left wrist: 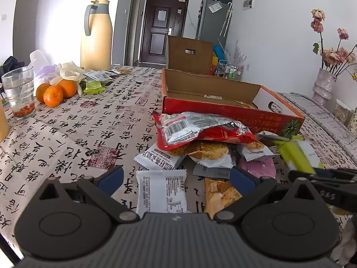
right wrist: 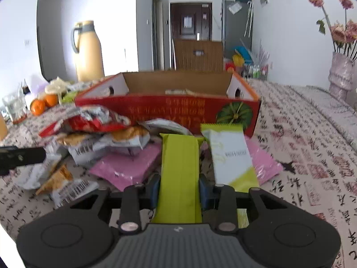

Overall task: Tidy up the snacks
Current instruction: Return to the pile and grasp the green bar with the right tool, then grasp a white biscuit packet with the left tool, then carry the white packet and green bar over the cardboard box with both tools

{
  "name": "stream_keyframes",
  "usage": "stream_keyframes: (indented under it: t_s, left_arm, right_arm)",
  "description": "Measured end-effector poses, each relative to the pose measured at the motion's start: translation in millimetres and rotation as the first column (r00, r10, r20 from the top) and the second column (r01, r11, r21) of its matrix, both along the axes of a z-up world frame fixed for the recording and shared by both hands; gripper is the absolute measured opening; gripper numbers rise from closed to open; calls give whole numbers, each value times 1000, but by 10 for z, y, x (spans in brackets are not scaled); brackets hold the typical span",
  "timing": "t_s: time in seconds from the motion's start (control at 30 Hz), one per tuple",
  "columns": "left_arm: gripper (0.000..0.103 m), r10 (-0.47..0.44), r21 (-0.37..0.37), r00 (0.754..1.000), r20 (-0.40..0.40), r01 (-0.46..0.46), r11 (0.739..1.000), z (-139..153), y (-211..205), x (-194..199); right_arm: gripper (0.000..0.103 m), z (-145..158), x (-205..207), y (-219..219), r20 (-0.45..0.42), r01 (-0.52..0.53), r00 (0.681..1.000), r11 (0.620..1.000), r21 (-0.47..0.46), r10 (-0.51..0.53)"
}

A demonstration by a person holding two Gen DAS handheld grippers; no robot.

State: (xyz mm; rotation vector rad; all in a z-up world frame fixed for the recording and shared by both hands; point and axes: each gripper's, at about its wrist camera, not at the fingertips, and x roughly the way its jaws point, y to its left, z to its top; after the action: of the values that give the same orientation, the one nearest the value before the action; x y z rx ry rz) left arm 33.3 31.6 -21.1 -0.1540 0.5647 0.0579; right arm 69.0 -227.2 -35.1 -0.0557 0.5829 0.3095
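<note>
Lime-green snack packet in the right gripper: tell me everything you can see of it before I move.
The lime-green snack packet is a flat, glossy wrapper, plain green on the side shown, with a lengthwise fold or seam. It lies lengthwise between the right gripper's blue pads, which are closed against its two long edges, its far end pointing toward the red cardboard box. A white-and-green packet sits right beside it, above a pink packet. The left wrist view shows it blurred, raised over the pile.
</note>
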Motion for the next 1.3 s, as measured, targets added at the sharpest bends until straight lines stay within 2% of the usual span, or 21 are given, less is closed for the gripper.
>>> stream_keyframes:
  t_s: [0.23, 0.47, 0.57, 0.73, 0.87, 1.0, 1.1, 1.3]
  left_arm:
    - [103, 21, -5, 999, -34, -21, 1000, -26, 27, 24]
    - [102, 82, 28, 992, -93, -80, 996, -100, 45, 110]
    - [95, 91, 23, 989, -119, -89, 996, -147, 75, 139]
    - [71, 79, 16, 985, -151, -77, 997, -199, 74, 162]
    - [68, 70, 31, 986, -152, -66, 997, -209, 28, 158]
    - [50, 61, 49, 987, -148, -54, 997, -209, -12, 157]
    - [43, 42, 34, 989, -144, -38, 999, -201, -13, 140]
    - [42, 39, 27, 990, -136, -35, 999, -187, -1, 104]
  right_arm:
    - [34, 181, -153, -185, 86, 41, 995, 998, 51, -45]
    - [34, 199, -218, -299, 92, 56, 994, 996, 71, -62]
    - [34, 182, -237, -325, 87, 58, 994, 995, 76, -64]
    - [34, 155, -259, -335, 79, 52, 995, 995, 83, -58]
    - [34, 135, -271, -331, 76, 45, 996, 995, 86, -52]
    - [34, 131, -279, -334, 74, 40, 996, 995, 89, -47]
    - [34, 135, -293, -331, 75, 37, 996, 995, 88, -44]
    - [34, 166, -325, -342, 80, 43, 996, 995, 88, -50]
